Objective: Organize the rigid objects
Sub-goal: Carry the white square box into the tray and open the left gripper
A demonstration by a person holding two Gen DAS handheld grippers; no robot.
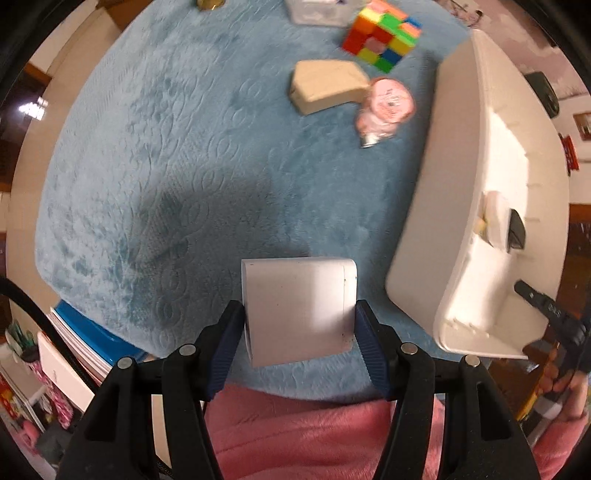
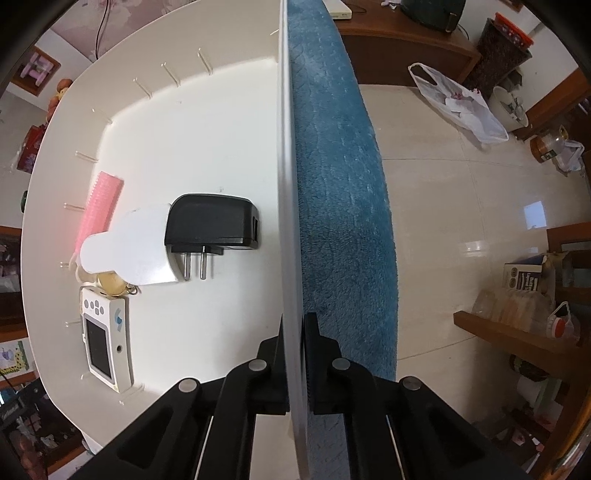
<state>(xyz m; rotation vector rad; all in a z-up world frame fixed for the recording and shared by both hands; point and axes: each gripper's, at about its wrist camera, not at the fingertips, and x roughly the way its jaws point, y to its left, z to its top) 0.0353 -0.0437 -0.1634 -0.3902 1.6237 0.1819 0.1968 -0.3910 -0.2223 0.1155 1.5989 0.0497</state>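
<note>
- Left wrist view only: white block (image 1: pixel 299 310) is clamped in the left gripper (image 1: pixel 300 345), lower centre; cube (image 1: pixel 382 35) is seen upper right.
- Right wrist view only: bin wall (image 2: pixel 291 221) is pinched by the right gripper (image 2: pixel 293 354); black charger (image 2: pixel 212 221) lies inside, centre left.

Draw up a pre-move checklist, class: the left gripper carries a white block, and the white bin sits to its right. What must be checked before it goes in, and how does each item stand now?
1. Left gripper grips the white block, both pads on its sides: ok.
2. Right gripper is clamped on the bin wall to steady the bin: ok.
3. Bare floor inside the white bin for the block: ok.
4. Black charger and small white device lie clear of that bare part: ok.
5. Block raised above the bin rim: cannot tell.
6. Rubik's cube and pink bottle remain on the blue cloth, off the path: ok.
</note>
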